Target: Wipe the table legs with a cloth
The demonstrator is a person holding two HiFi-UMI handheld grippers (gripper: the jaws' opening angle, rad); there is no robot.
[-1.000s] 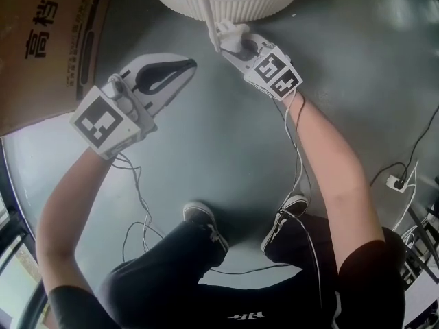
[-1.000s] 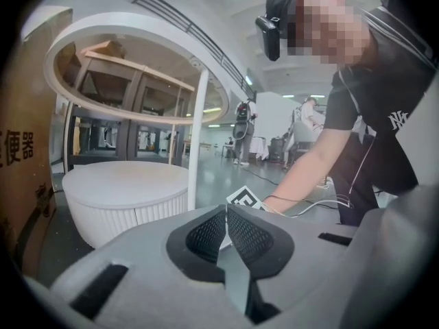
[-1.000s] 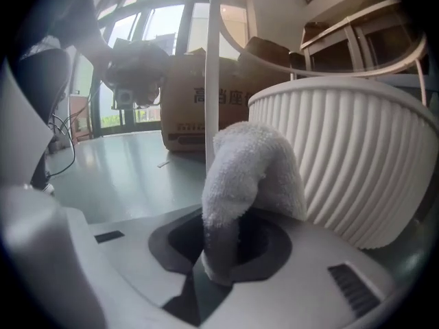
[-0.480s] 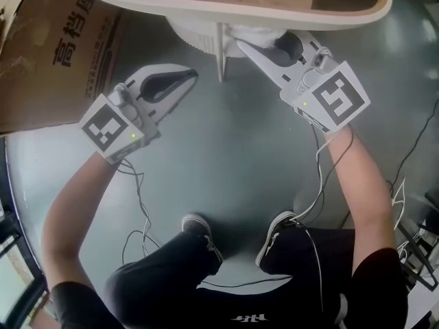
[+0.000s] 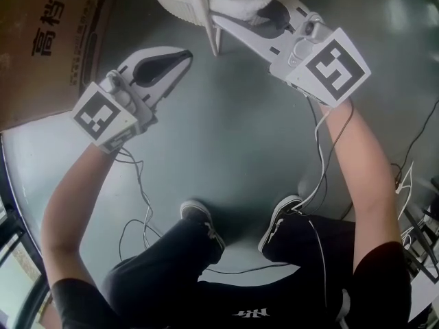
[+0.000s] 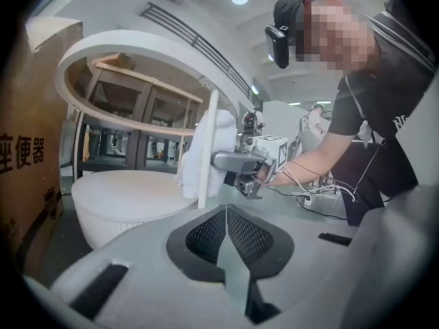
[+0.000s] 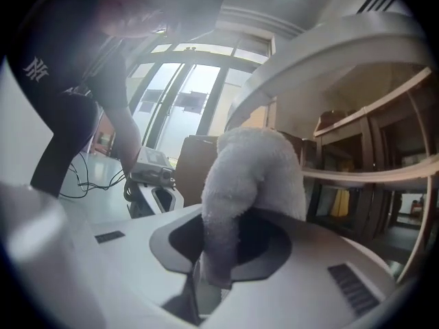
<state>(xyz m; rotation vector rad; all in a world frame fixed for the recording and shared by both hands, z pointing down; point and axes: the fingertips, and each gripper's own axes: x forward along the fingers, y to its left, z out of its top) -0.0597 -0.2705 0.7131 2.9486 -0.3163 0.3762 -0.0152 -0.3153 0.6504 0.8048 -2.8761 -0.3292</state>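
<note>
Left claw (image 6: 225, 211): jaws together, nothing between them; held over the grey floor (image 5: 226, 136), apart from the leg.
Right claw (image 5: 221, 20): clamped on the white cloth (image 7: 250, 177), raised under the bench top.
Cloth: bunched up, touching the thin white bench leg (image 6: 208, 146), high on it.
Base (image 6: 120, 201): round, white, beneath the bench.
Cardboard box (image 5: 48, 33): stood beyond the left claw.
</note>
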